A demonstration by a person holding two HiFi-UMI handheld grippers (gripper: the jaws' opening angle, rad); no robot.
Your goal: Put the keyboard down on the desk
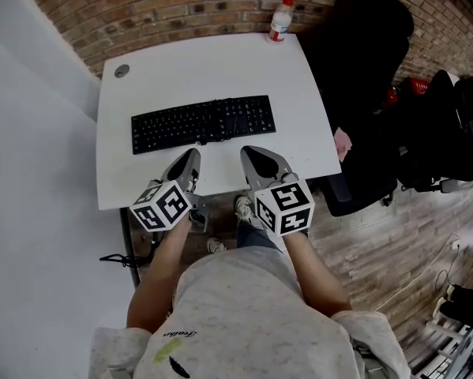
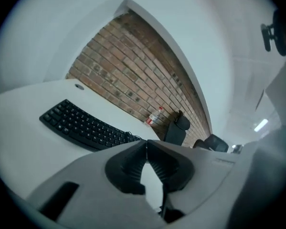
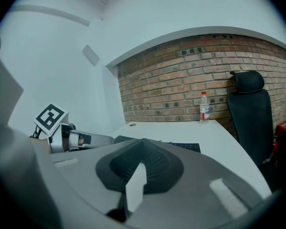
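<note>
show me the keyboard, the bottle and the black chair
keyboard (image 1: 203,125), head view, middle of the keys
bottle (image 1: 280,20), head view, on its body
black chair (image 3: 250,120), right gripper view, on the backrest

Even, cool indoor light fills all three views. The white bench (image 1: 212,69) reads bright without glare, and the shadows on it are faint and soft. The head view bows the brick wall (image 1: 181,6) at twelve o'clock. Both gripper views are round fisheye pictures with black corners. In the left gripper view a ceiling lamp (image 2: 261,125) glows near three o'clock, and the left claw (image 2: 146,147), close to the lens, looks soft, with the heaviest blur toward four o'clock.
</note>
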